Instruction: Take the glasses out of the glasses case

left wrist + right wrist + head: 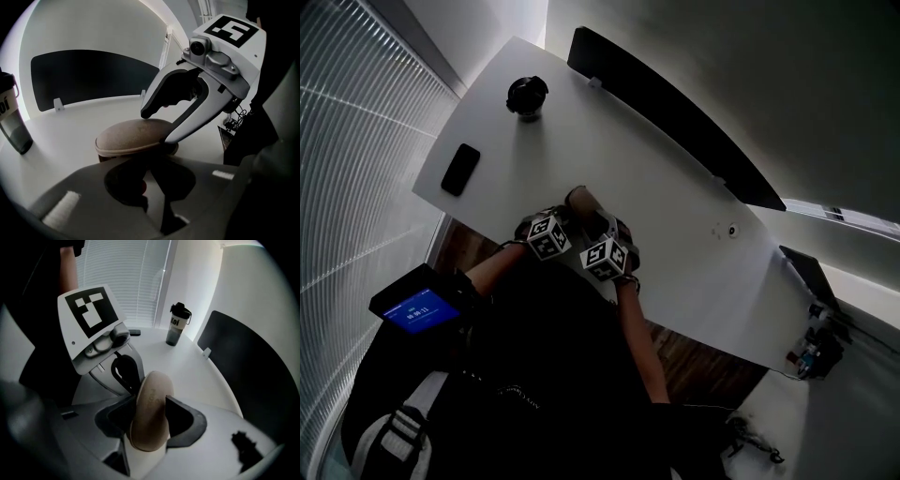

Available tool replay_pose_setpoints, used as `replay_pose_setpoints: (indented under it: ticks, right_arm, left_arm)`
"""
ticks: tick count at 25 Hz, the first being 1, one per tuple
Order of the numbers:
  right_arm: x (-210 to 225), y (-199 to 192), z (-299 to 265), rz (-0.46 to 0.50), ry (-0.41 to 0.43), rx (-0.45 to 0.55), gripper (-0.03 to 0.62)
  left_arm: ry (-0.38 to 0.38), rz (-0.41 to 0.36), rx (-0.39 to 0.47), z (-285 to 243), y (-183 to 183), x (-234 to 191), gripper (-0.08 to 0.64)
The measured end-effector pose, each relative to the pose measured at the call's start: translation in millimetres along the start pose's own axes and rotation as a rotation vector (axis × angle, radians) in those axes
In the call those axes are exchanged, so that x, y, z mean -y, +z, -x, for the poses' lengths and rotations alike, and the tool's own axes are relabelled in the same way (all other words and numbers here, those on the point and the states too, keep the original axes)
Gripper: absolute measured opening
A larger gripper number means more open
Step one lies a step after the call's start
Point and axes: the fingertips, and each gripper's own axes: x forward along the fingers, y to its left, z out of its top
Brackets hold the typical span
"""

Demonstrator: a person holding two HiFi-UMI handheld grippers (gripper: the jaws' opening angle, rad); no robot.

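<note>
A tan glasses case [129,136] lies with its lid down on the white table [609,159], near the front edge. My right gripper [151,406] straddles the case [150,408], which fills the gap between its jaws. In the left gripper view, its dark finger [152,108] hovers at the lid's top and its white finger [187,124] runs down the case's right end. My left gripper [152,173] sits low against the case's near side. Only a thin strip of table shows between its dark jaws. The glasses are hidden.
A black phone [460,169] lies at the table's left, with a dark lidded bottle [527,97] beyond it. A long black divider panel [675,117] runs along the far edge. A small screen glows blue [417,307] at the person's left. Slatted blinds [126,282] stand behind the bottle [177,324].
</note>
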Motion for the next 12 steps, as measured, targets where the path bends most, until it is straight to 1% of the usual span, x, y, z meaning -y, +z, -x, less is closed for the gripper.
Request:
replay_pose_setpoints:
  ticks: [5, 12]
  right_arm:
    - [1.3, 4.6, -3.6, 0.027, 0.0, 0.001, 0.19]
    - [14.2, 5.3, 2.6, -0.009, 0.023, 0.032, 0.19]
  left_arm:
    - [-0.003, -0.001, 0.005, 1.9, 1.6, 0.9, 0.043]
    - [-0.019, 0.001, -0.003, 1.4, -3.2, -1.9, 0.041]
